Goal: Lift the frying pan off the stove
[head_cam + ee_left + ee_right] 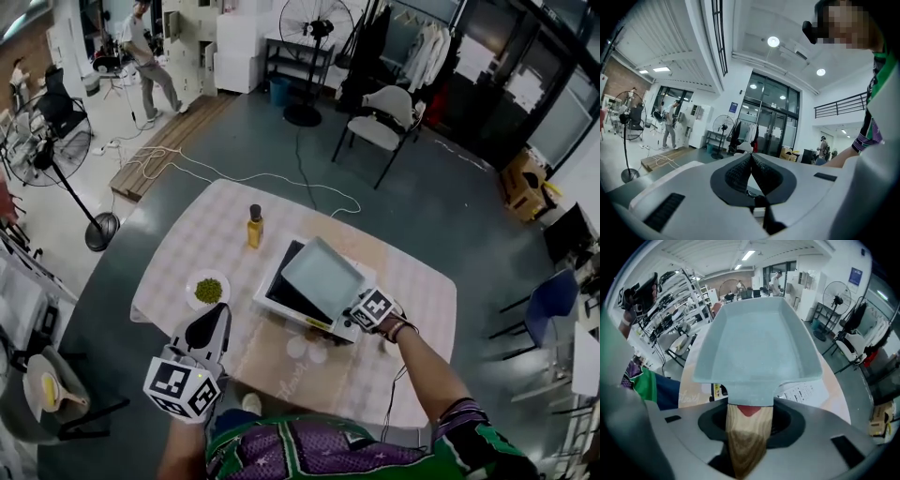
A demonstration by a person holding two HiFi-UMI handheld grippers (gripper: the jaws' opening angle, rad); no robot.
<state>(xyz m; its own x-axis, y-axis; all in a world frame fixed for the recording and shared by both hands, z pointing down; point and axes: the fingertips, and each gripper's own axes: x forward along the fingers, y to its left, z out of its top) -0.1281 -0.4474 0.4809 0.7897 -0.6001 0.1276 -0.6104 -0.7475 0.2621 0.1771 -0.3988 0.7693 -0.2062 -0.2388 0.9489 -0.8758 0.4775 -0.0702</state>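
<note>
- The frying pan, square and pale grey-blue, is held up off the stove and hangs over its far right part, tilted so that its hollow faces up toward the head view.
- Its long axis runs from the wooden handle, at the lower right in the head view, up and to the left to the pan's far rim; the far rim hangs lower than the handle end.
- The right gripper points steeply down, and its fingers are part-way closed and clamped on the wooden handle just behind the pan's neck.
- In the right gripper view the stove's white control strip shows below the pan's right edge, apart from it.
- The stove sits near the middle of the table, with bare cloth to its right and between it and the table's near edge.
- A plate of green bits lies just beside the stove on the left, and a bottle of yellow liquid stands beyond it, toward the table's far edge.
- The left gripper is held about level over the table's near left corner, close to the plate, its fingers pressed together with nothing between them.
- Past the table are open grey floor, a chair and a standing fan.
</note>
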